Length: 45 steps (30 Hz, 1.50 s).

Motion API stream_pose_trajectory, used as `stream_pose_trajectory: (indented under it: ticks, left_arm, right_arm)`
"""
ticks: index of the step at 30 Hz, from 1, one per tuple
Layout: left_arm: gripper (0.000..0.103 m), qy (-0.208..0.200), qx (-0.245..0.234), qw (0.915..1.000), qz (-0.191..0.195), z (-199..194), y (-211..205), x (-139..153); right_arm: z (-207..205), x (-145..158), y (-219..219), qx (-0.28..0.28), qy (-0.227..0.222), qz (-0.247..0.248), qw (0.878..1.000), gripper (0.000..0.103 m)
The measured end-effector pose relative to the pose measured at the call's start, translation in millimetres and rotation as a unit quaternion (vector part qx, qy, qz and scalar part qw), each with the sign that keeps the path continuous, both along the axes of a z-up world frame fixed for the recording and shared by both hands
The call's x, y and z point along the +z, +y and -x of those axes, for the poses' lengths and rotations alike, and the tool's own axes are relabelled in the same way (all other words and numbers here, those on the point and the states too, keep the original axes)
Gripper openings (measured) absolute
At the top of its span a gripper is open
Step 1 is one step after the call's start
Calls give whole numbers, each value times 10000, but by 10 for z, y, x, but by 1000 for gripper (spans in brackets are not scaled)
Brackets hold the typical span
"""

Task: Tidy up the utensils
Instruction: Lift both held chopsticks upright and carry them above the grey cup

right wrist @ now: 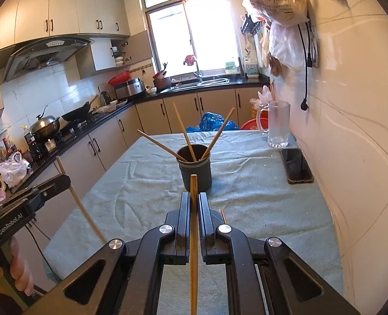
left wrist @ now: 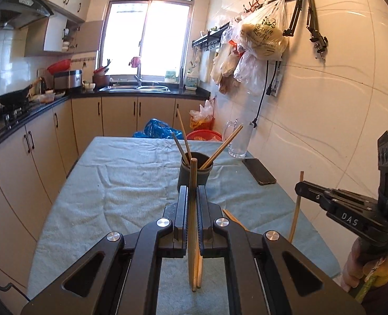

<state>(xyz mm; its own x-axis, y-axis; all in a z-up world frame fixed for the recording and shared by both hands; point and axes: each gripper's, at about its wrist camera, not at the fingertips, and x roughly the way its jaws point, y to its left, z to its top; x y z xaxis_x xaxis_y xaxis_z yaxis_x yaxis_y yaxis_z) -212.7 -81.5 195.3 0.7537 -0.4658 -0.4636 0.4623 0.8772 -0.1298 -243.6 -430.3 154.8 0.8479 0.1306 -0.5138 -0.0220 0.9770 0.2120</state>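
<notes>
A dark round utensil holder (left wrist: 195,169) (right wrist: 195,169) stands on the towel-covered table (left wrist: 120,183) (right wrist: 246,189) with three wooden chopsticks (left wrist: 224,144) (right wrist: 183,132) leaning in it. My left gripper (left wrist: 193,191) is shut on an upright chopstick (left wrist: 193,220), just short of the holder. My right gripper (right wrist: 194,199) is shut on another upright chopstick (right wrist: 193,236), also near the holder. Each gripper shows in the other's view, the right one (left wrist: 303,187) at the right edge and the left one (right wrist: 64,179) at the left edge. One more chopstick (left wrist: 233,219) lies on the towel beneath.
A black phone (left wrist: 259,171) (right wrist: 296,165) lies on the table by the tiled wall. A glass mug (left wrist: 237,139) (right wrist: 276,123) stands at the far right corner. Kitchen counters with a stove and pans (right wrist: 62,123) run along the left. Bags (left wrist: 262,36) hang on the right wall.
</notes>
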Motion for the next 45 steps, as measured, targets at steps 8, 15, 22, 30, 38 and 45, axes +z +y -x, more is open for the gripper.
stream_pose_trajectory:
  ticks: [8,15,22,30,38,45]
  left_arm:
    - [5,37,39,10000,56,-110,31,15]
    - [5,19,40,10000,71,-204,52,49]
    - [5,140,-115,9996,214,-308,72,98]
    - [5,159,-194,9994,232,-486,73,127]
    - [5,73,-297,9992,254,-559,56,196]
    - [5,-24,-513,9981,337,-610,-16,375]
  right_arm:
    - [-64,64,-41,-14,-94,-87,9999,6]
    - [-158,84,-38,1,-91,-84,9999,6]
    - [-257,142,-22,29,-98,-84,9999,6]
    - [-384,242,0,46,-166,4,9999,6]
    - [-487,360,41,92,-234,126,9996,6]
    - [-604,525,63,143,-326,180,9992,6]
